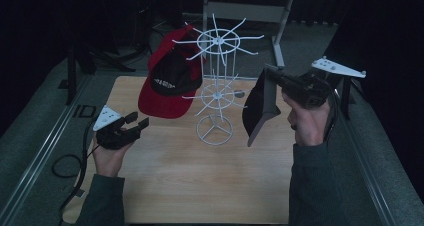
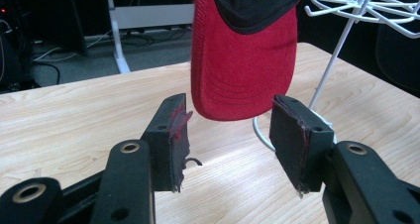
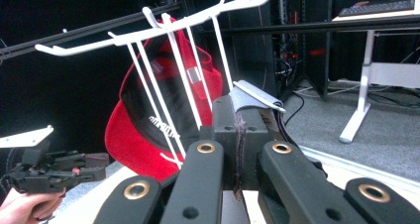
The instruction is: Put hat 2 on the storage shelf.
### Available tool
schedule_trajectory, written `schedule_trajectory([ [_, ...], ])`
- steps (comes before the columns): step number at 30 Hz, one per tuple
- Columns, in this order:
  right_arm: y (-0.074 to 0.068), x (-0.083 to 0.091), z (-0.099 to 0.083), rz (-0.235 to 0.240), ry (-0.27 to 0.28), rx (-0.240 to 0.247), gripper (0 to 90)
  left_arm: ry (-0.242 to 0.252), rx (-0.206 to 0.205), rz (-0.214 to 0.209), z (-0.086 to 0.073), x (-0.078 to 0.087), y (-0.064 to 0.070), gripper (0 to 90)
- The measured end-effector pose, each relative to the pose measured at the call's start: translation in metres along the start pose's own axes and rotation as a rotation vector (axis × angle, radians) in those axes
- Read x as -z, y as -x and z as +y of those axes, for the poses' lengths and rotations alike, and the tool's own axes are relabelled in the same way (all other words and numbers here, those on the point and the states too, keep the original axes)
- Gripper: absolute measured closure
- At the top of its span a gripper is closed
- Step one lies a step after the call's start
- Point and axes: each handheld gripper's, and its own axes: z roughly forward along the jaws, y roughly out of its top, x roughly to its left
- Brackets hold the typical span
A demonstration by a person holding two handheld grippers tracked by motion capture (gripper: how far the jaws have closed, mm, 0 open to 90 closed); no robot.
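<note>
Hanging the second cap

Clenched on the brim of a black fabric baseball cap (image 1: 259, 108), right gripper (image 1: 278, 81) fingers; cap held in the air just right of the white wire spinner rack (image 1: 216, 81). Best raised toward a free upper prong, back strap leading, rack undisturbed. Released and empty, left gripper (image 1: 136, 121) fingers, low over the pale wooden desk (image 1: 200, 181), facing the hung red-and-black cap (image 1: 167, 81).

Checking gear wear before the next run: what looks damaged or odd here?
The left gripper is open, and the pads on its fingers are frayed, with loose threads at the edges. The red cap hangs normally on the white rack.
</note>
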Motion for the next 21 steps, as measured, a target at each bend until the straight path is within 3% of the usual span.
schedule_trajectory([
  [21,-0.015,0.0,0.016,0.027,0.041,0.028,89.8,0.002,-0.001,0.002,0.0,0.001,-0.001,49.8],
])
